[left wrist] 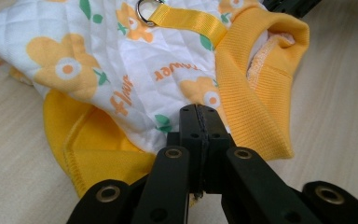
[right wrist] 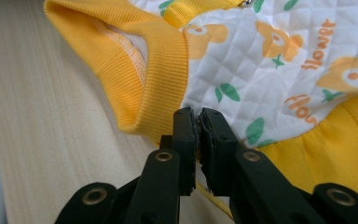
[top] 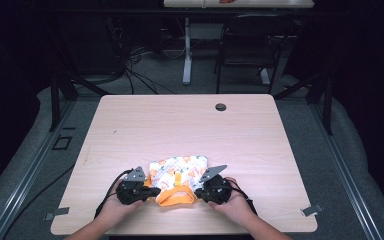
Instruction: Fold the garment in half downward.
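Garment: quilted white, orange flowers, yellow ribbed collar; lies near table's front edge, centre. Left gripper and right gripper: jaws closed, each pinching the hem beside the collar. Bare tabletop beyond and to both sides.

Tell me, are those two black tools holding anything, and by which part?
Both grip the small flowered garment. The left tool and the right tool each pinch its quilted white edge beside the yellow ribbed collar.

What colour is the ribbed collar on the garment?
Yellow-orange; the ribbed collar shows best in the left gripper view.
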